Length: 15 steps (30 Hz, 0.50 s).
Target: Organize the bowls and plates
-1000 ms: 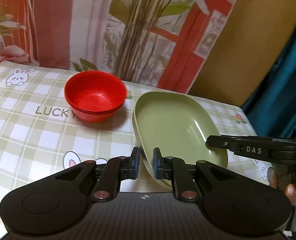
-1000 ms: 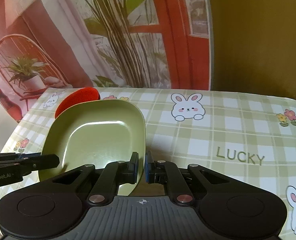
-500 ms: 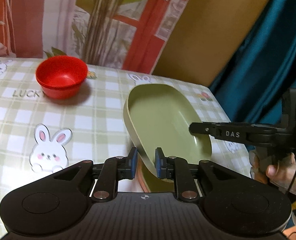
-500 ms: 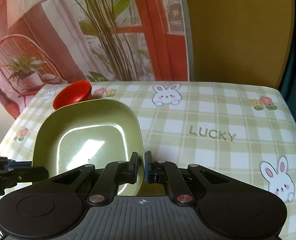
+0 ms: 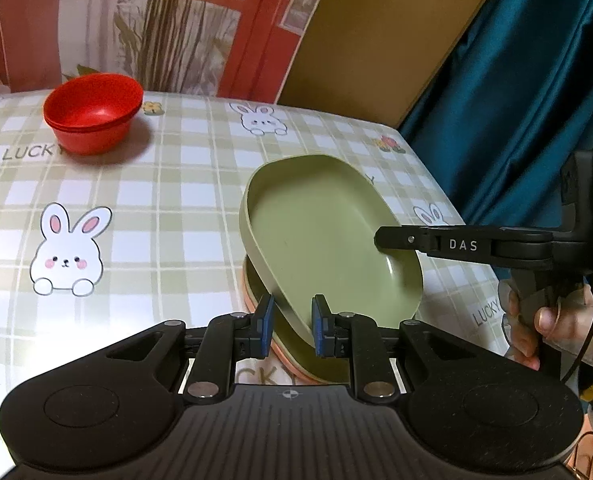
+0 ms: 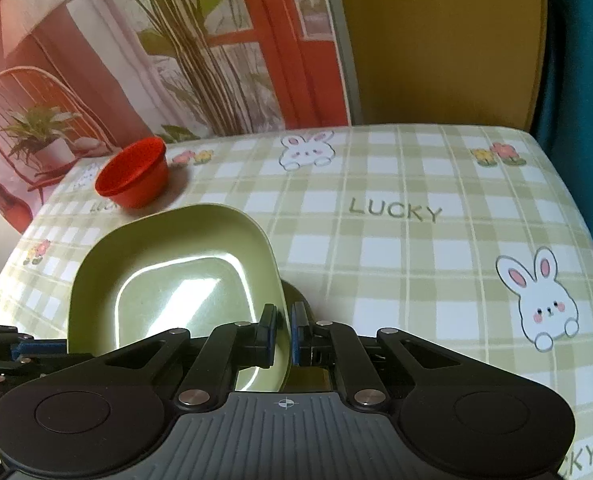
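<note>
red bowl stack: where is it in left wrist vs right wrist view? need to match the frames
Left wrist: the stacked red plastic bowls sit upper left, at the table's far edge, above a "LUCKY" print.
Right wrist: the red bowls sit upper left, far side of the table, beyond the plate.
Shared landmark: the square green plastic plate, tilted in both views.

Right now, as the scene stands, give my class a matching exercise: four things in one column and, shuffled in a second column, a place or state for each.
Things
1. red bowls
2. green plate
3. lower plate
4. right gripper

Places or states
A. shut on a dish's rim
B. lying on the tablecloth, partly covered by another dish
C. tilted, one edge raised
D. nested together, standing apart from the plates

Pairs: 1-D, 2-C, 3-B, 4-A
</note>
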Tool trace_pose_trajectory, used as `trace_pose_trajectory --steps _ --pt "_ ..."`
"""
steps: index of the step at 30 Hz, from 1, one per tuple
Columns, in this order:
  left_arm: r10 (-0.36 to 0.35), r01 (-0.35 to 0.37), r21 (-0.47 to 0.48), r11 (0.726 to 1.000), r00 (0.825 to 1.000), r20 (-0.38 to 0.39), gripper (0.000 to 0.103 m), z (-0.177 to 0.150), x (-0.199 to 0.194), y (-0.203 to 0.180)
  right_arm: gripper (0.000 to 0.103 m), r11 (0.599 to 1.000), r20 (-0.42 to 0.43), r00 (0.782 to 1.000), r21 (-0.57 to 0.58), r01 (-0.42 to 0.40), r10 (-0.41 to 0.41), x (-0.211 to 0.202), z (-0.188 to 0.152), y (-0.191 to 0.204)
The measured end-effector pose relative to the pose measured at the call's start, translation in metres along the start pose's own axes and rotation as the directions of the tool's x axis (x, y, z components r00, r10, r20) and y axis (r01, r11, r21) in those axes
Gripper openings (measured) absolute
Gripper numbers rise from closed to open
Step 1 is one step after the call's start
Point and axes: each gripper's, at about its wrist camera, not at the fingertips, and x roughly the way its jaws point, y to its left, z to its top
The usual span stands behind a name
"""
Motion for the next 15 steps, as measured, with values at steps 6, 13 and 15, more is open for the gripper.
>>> trace_pose_trajectory --steps 6,13,15 --pt "0.001 -0.001 0.000 1.000 1.000 -0.027 0.021 -0.006 0.007 -0.003 0.008 1.000 -0.009 1.000 0.005 0.012 -0.012 0.000 -0.009 -0.003" --pt "0.008 -0.008 0.017 1.000 0.999 -0.052 0.021 -0.007 0.015 -0.005 0.008 1.000 -0.018 1.000 0.013 0.025 -0.025 0.003 -0.016 -0.006" --pt "0.012 -0.011 0.020 1.000 0.998 -0.060 0.021 -0.008 0.017 -0.005 0.008 1.000 -0.017 1.000 0.016 0.023 -0.023 0.002 -0.017 -0.007"
